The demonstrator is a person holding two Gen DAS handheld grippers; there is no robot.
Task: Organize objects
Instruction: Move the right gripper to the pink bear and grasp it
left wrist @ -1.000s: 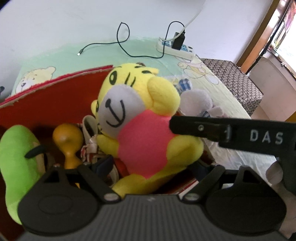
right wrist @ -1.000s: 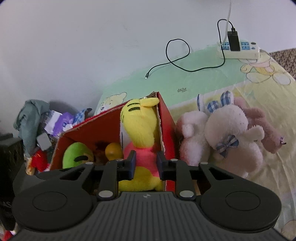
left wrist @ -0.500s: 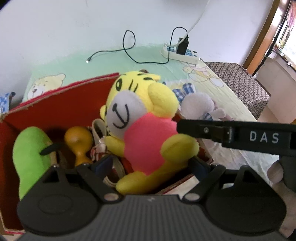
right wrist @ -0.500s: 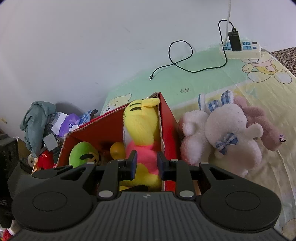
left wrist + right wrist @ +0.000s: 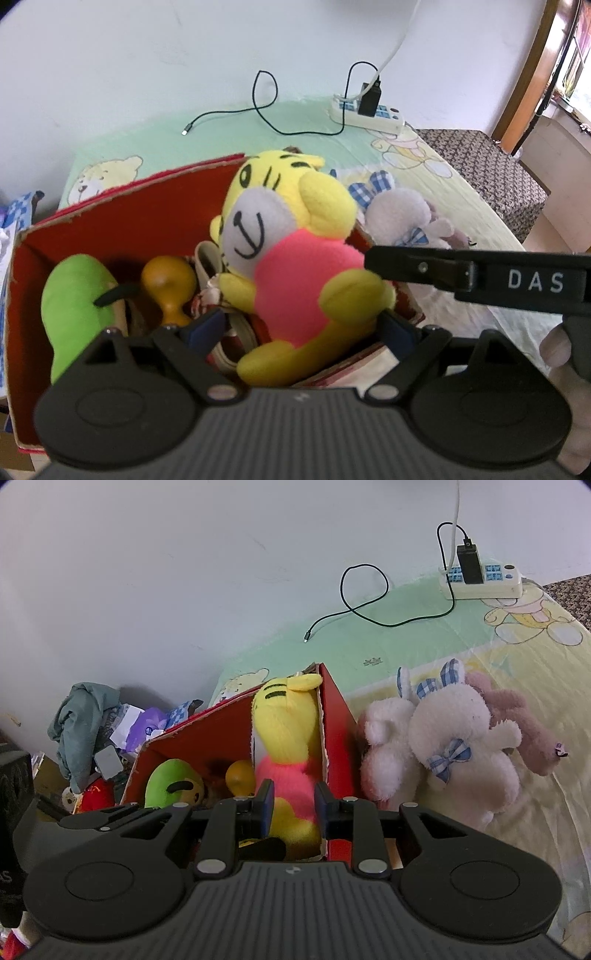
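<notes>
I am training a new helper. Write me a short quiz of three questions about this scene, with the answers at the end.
1. True or false: the yellow tiger toy is inside the red box.
2. What lies outside the box, beside its right wall, in the right wrist view? A) a white plush rabbit B) a book C) a cup
3. Fill in: the black charger is plugged into the ____.

Key: 1 true; 2 A; 3 power strip.
</notes>
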